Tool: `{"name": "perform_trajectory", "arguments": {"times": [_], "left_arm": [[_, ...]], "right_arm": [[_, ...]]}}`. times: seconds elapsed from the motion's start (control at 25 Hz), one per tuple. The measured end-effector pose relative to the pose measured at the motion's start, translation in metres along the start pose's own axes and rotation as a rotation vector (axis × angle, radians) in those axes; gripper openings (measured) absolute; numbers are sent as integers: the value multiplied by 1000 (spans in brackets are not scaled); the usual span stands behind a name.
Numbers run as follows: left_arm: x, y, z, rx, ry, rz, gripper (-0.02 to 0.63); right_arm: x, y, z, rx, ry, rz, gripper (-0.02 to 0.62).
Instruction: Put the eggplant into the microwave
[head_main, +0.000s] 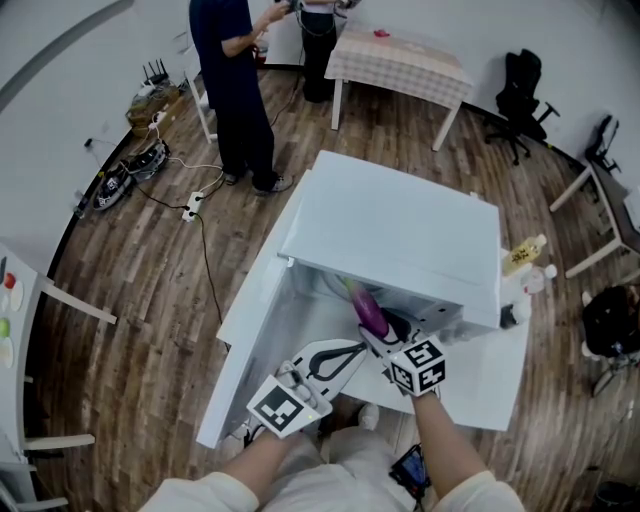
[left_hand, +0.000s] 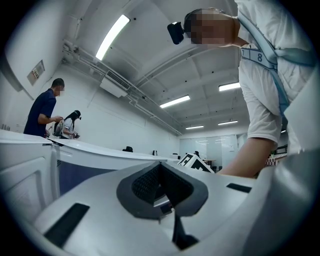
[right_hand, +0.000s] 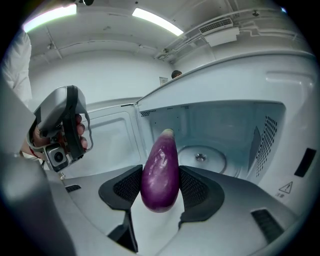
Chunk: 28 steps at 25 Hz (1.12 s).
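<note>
**Purple eggplant held at the mouth of the open microwave**

Head view. White microwave (head_main: 400, 225) sits on a white worktop (head_main: 490, 390), with its door (head_main: 265, 320) swung open toward the picture's left. At the opening, the right claw (head_main: 378, 328) holds the eggplant (head_main: 368, 305) by its fat end. The narrow end points in under the front edge of the microwave's top. I cannot tell whether the tip is past the sill. Just beside it, in front of the open door, is the left claw (head_main: 352, 352). Bottles (head_main: 525, 258) stand at the microwave's right side. Farther off on the wood floor (head_main: 120, 300) are a person in dark clothes (head_main: 235, 90), a table with a checked cloth (head_main: 400, 60), an office chair (head_main: 520, 95) and a power strip (head_main: 193, 207) with cables.

Left gripper view. The pads (left_hand: 147, 184) are pressed together with nothing between them, so this claw is closed and empty. The marker cube (left_hand: 197, 162) of the other claw shows just over the jaws, and a forearm (left_hand: 250, 155) is at the right. Strip lights (left_hand: 112, 35) run overhead.

Right gripper view. The jaws stand wide, with both pads against the eggplant's flanks and its pale stalk end pointing away. Behind it is the cavity, with the turntable hub (right_hand: 200, 157) on its floor and vent holes (right_hand: 267, 137) in the right wall. The eggplant is held clear of the cavity floor. At the left, in front of the door's inner face, a hand (right_hand: 79, 136) holds the other claw.
</note>
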<state>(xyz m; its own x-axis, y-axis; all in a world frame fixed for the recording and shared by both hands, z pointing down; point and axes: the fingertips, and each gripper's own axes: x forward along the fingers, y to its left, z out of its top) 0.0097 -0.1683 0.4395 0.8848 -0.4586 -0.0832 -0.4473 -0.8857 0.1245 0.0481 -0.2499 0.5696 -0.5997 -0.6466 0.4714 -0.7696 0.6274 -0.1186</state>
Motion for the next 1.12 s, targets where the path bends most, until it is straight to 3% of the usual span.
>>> {"name": "perform_trajectory", "arguments": {"times": [0.32, 0.64, 1.12], "left_arm": [[7, 26, -15, -14, 24, 69, 0], [12, 38, -27, -20, 48, 89, 0], [34, 79, -60, -16, 85, 160, 0]], "right_arm": [[24, -25, 5, 11, -10, -81, 244], [47, -53, 3, 64, -2, -177, 244], [54, -56, -2, 38, -62, -243, 244]]}}
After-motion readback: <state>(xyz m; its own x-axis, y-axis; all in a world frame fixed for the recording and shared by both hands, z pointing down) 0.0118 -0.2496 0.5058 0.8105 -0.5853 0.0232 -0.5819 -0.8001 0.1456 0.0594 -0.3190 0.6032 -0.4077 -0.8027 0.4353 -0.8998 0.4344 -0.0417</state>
